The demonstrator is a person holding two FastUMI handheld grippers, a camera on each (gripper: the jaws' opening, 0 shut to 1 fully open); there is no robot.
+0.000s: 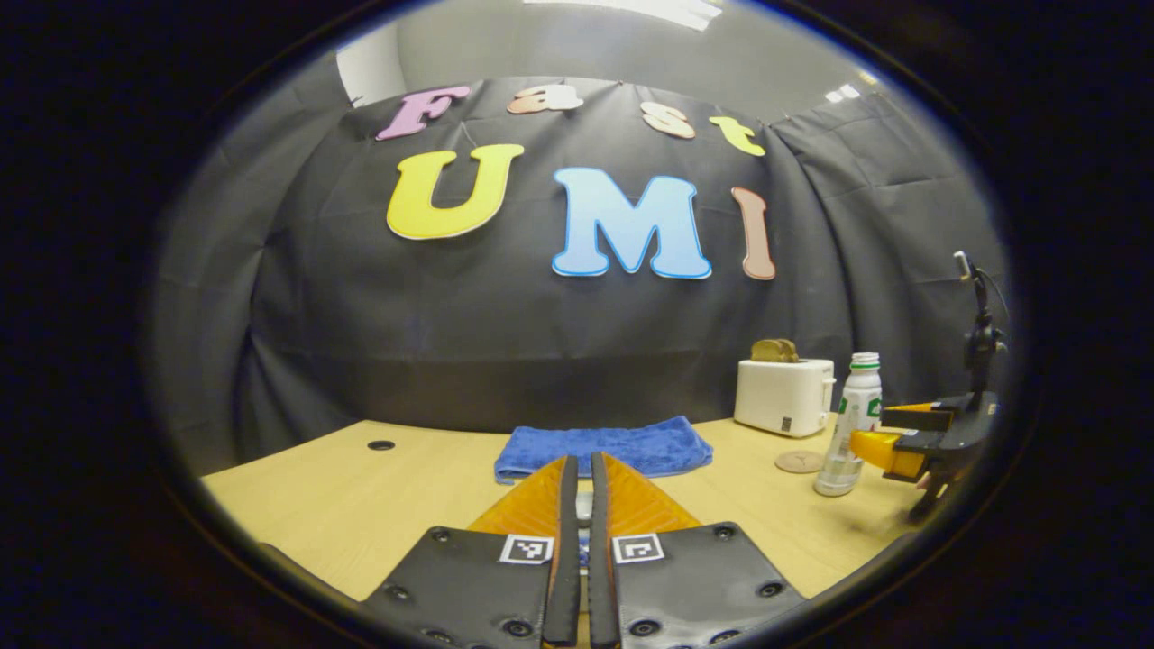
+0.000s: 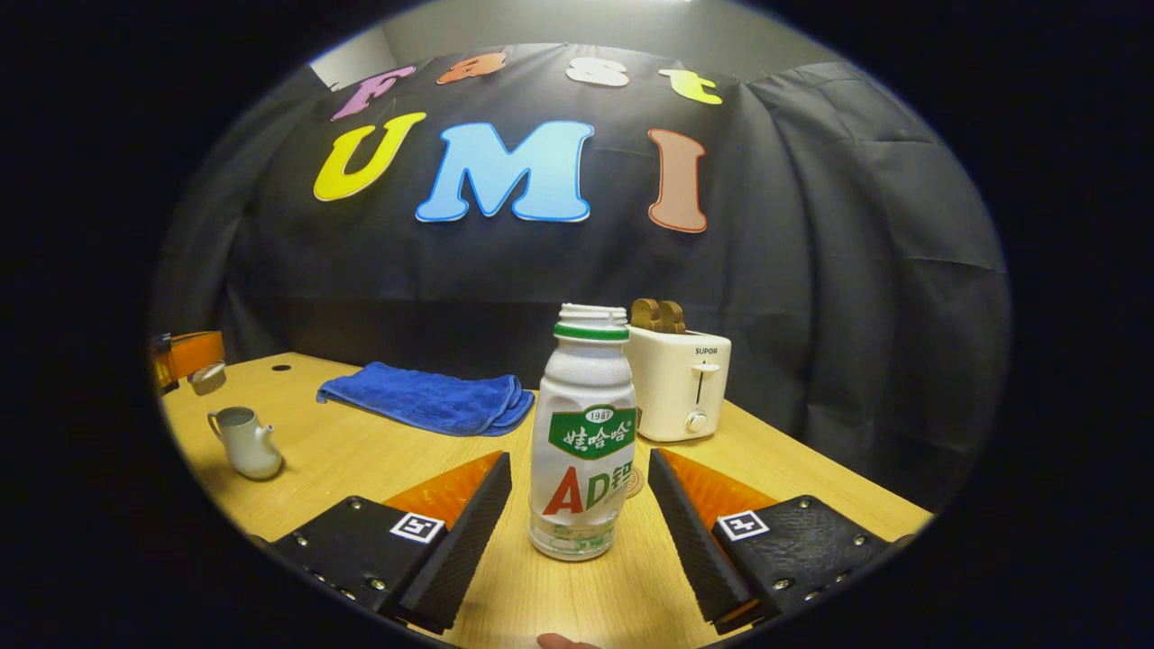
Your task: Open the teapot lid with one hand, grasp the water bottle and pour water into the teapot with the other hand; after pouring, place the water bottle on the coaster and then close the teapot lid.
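Close in, the right gripper stands with jaws wide either side of the uncapped water bottle, which stands on the surface beside the coaster; an off-centre squeeze could topple it. Farther off, the left gripper pinches the lid above the open teapot.

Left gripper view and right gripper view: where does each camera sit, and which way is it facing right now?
Left gripper view: rides the left gripper, fingers nearly together, facing the towel and wall.
Right gripper view: rides the right gripper, fingers spread either side of the water bottle, facing the toaster.
Shared: bottle, towel, toaster, table.
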